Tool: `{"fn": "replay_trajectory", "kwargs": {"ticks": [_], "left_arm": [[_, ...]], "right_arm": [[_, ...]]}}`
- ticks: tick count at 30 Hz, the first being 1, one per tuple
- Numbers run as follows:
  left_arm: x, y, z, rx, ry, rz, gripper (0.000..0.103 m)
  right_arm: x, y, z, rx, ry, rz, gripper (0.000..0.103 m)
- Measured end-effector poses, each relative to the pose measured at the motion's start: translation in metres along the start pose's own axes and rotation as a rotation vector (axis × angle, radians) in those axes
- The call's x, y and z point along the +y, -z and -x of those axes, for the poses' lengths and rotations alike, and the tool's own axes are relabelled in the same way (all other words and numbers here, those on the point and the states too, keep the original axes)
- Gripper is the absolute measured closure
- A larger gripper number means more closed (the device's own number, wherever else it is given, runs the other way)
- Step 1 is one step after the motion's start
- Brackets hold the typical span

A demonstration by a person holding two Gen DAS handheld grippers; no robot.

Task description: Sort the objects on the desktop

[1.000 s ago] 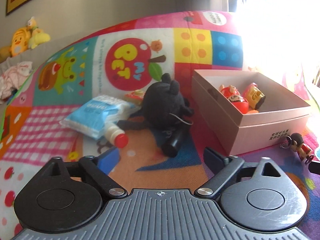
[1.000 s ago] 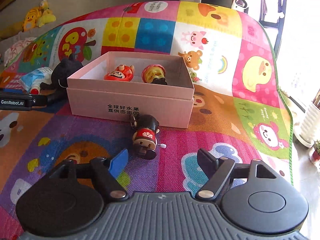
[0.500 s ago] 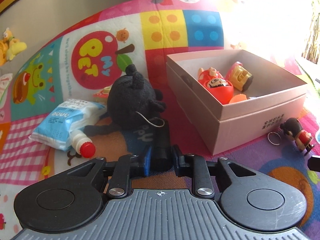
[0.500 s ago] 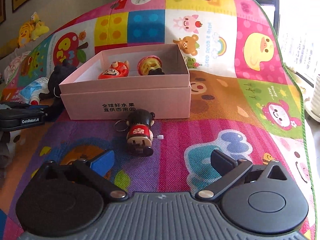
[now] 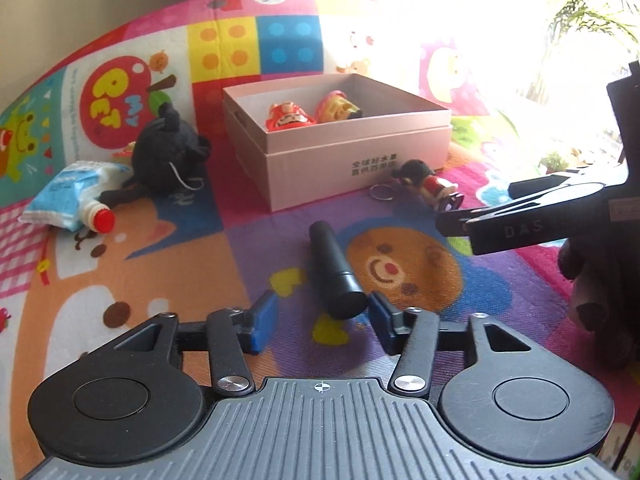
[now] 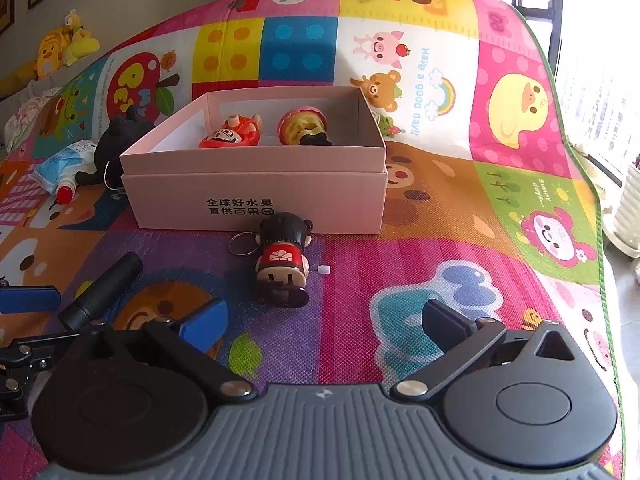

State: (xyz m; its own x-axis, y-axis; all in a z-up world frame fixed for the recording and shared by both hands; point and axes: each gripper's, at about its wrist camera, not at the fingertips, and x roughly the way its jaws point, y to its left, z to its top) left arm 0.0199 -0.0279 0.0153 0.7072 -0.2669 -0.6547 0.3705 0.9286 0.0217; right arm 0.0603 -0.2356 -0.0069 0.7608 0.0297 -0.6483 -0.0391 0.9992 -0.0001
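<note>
The left tongs (image 5: pixel 322 322) are standing apart, gripping nothing, with a black cylinder (image 5: pixel 335 272) lying on the play mat (image 5: pixel 168 264) between their pads, its near end close to the right pad. The right tongs (image 6: pixel 320 322) are gaping wide and empty over open mat, a key-ring doll (image 6: pixel 282 258) lying just ahead. Behind it, the pink box (image 6: pixel 256 200) is holding a red figure (image 6: pixel 230 136) and a yellow-and-pink toy (image 6: pixel 302 128). A black plush (image 5: pixel 168 148) and blue pouch (image 5: pixel 68 196) are lying left of the box.
</note>
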Motion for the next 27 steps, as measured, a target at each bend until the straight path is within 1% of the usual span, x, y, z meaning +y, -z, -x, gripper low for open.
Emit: {"fn": "replay_trajectory", "kwargs": {"ticks": [1,3,4,7,9,10,11,12,13,15,16,17,18,21,24,27], "left_arm": [[0.003,0.0,-0.002,0.008,-0.024,0.007,0.04],[0.013,-0.002,-0.004,0.009,-0.06,0.042,0.026],[0.016,-0.003,-0.005,0.006,-0.087,0.053,0.024],[0.031,-0.007,-0.009,-0.01,-0.214,0.061,0.02],[0.045,-0.008,-0.013,-0.002,-0.273,0.098,0.02],[0.053,-0.008,-0.013,0.005,-0.286,0.125,0.019],[0.058,-0.009,-0.013,0.007,-0.285,0.15,0.019],[0.063,-0.009,-0.011,0.005,-0.263,0.176,0.019],[0.065,-0.009,-0.01,0.0,-0.233,0.189,0.018],[0.062,-0.011,-0.006,-0.013,-0.132,0.205,0.01],[0.059,-0.012,-0.007,-0.02,-0.097,0.206,0.008],[0.054,-0.015,-0.008,-0.028,-0.078,0.197,0.008],[0.047,-0.018,-0.012,-0.035,-0.07,0.176,0.008],[0.034,-0.03,-0.031,-0.047,-0.092,0.129,0.008],[0.031,-0.042,-0.049,-0.043,-0.081,0.127,0.007],[0.025,-0.049,-0.06,-0.054,-0.079,0.095,0.007]], "right_arm": [[0.0,0.0,0.0,0.001,0.003,-0.001,0.0],[0.0,0.0,-0.001,0.007,0.005,-0.003,0.0],[0.0,0.0,-0.002,0.012,0.006,-0.006,0.0],[-0.001,-0.001,-0.005,0.025,0.008,-0.013,0.0],[-0.002,-0.001,-0.005,0.027,0.008,-0.014,0.0],[-0.002,0.0,-0.005,0.028,0.009,-0.013,0.0],[-0.002,0.0,-0.005,0.029,0.01,-0.012,0.0],[-0.001,0.0,-0.005,0.03,0.011,-0.011,0.0],[-0.001,0.0,-0.006,0.033,0.012,-0.011,0.0],[-0.001,-0.001,-0.006,0.036,0.016,-0.009,0.0],[-0.001,0.0,-0.007,0.037,0.022,-0.008,0.0],[0.0,0.0,-0.006,0.037,0.027,-0.008,0.0],[0.0,0.0,-0.006,0.037,0.031,-0.007,0.0],[0.0,0.0,-0.006,0.036,0.039,-0.01,0.0],[-0.001,0.0,-0.006,0.037,0.038,-0.013,0.0],[-0.002,0.0,-0.007,0.041,0.032,-0.019,0.0]]}}
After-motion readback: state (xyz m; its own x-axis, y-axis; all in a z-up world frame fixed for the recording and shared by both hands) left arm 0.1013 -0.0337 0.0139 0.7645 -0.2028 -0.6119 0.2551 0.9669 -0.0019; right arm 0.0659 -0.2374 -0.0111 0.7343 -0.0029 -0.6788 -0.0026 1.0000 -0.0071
